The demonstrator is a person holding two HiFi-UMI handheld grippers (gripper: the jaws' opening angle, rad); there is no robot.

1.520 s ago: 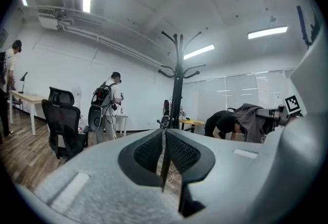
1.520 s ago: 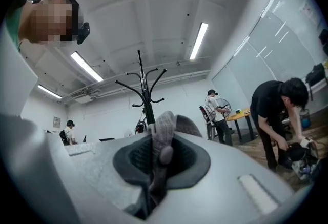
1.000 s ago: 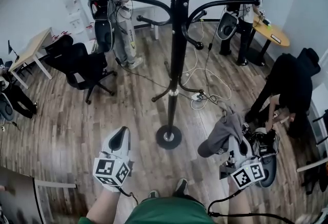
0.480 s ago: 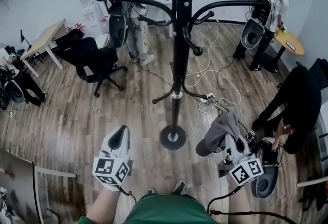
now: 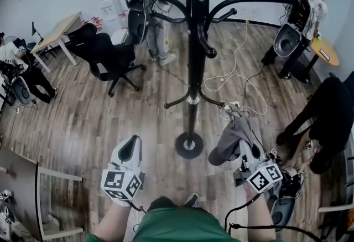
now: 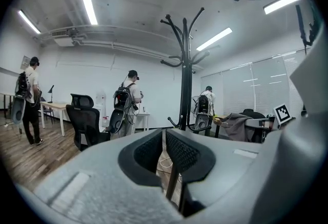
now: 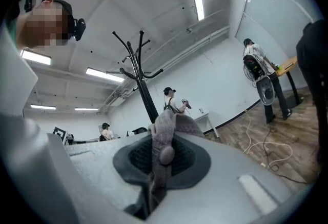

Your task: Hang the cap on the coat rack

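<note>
- Clamping a fold of the grey cap (image 7: pixel 165 130), the right gripper (image 7: pixel 161 155) has its fingers pressed tight on the fabric, with a round button of the cap showing between the pads
- From the head view the cap (image 5: pixel 235 137) droops over the front of the right gripper (image 5: pixel 247 153), low at the person's right, above the wooden floor (image 5: pixel 83 124)
- The left gripper (image 6: pixel 164 152) carries nothing: its fingers stand together with only a thin slit between them
- In the head view the left gripper (image 5: pixel 130 149) points forward at the lower left
- The black coat rack (image 5: pixel 194 52) stands upright ahead, between the two grippers, its round base (image 5: pixel 189 145) on the floor near the cap but apart from it
- A black office chair (image 5: pixel 108 61) stands well left of the coat rack, and white cables (image 5: pixel 238 77) lie on the floor beyond it
</note>
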